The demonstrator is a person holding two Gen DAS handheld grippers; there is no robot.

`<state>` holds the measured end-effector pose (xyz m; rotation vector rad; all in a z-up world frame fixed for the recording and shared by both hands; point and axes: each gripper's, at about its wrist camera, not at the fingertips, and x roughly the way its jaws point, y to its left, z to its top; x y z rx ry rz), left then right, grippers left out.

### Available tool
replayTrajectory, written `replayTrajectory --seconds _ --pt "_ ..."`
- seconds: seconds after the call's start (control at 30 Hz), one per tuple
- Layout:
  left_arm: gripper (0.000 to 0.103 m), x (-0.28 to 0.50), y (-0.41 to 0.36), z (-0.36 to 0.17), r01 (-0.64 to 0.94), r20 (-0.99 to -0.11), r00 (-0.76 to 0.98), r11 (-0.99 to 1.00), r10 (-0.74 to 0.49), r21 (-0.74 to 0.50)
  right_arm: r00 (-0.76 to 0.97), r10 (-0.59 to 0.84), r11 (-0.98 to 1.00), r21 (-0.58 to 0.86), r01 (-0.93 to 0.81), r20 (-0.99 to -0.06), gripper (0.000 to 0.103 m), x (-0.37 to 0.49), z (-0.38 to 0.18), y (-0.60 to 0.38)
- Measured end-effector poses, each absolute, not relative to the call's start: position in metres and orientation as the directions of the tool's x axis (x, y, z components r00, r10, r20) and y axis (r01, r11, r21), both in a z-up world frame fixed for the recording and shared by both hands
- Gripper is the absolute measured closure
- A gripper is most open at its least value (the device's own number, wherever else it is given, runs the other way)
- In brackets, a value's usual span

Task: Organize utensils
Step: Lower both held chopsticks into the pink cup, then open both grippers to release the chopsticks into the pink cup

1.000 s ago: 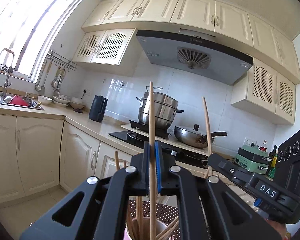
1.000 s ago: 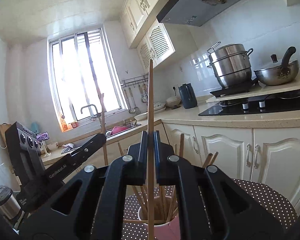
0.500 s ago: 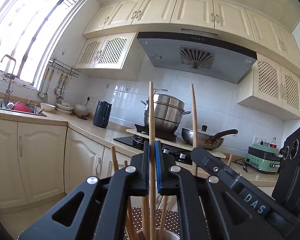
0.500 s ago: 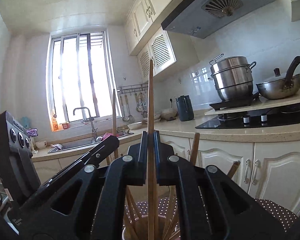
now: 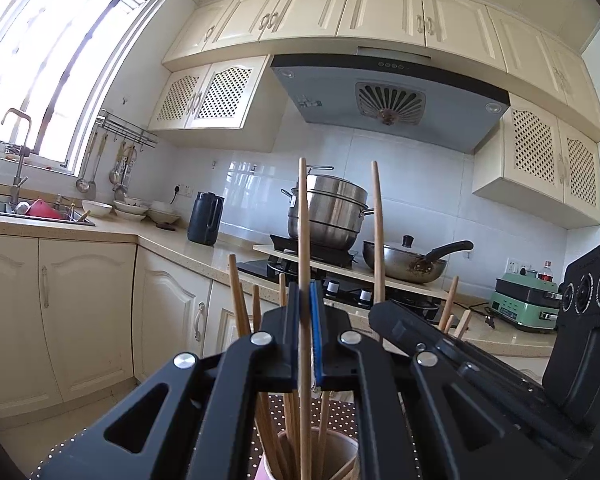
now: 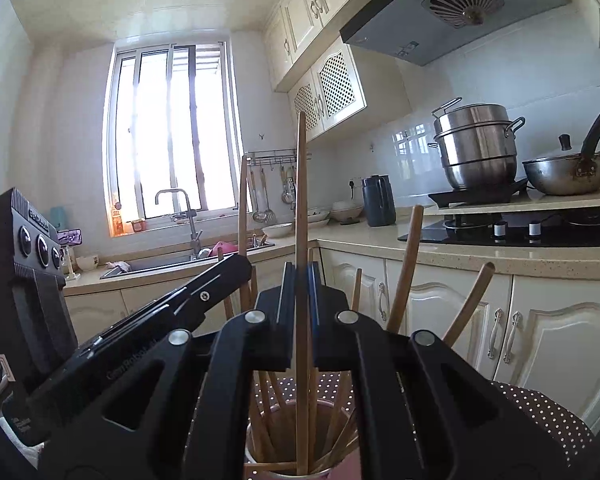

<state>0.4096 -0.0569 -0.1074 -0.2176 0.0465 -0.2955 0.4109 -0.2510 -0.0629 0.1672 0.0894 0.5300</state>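
My left gripper is shut on a wooden chopstick that stands upright, its lower end inside a pink cup holding several other chopsticks. My right gripper is shut on another upright chopstick, its lower end in the same cup. Both grippers are directly above the cup, close together. The right gripper shows in the left wrist view; the left one shows in the right wrist view.
The cup stands on a brown dotted cloth. Behind are the counter, sink, a black kettle, a steel pot and a pan on the stove.
Both grippers have come down and closer together over the cup. The chopstick ends have sunk into the cup.
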Motion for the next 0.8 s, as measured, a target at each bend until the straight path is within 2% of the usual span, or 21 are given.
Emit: replayTrajectory --seconds 0.8 --pt "0.094 0.387 -0.054 -0.116 0.247 -0.240 0.933 0.962 -0.269 -0.118 0.841 0.505 0.863 0.144 -0.484 -0.194 0.096 0.381 -0.081 -0.256"
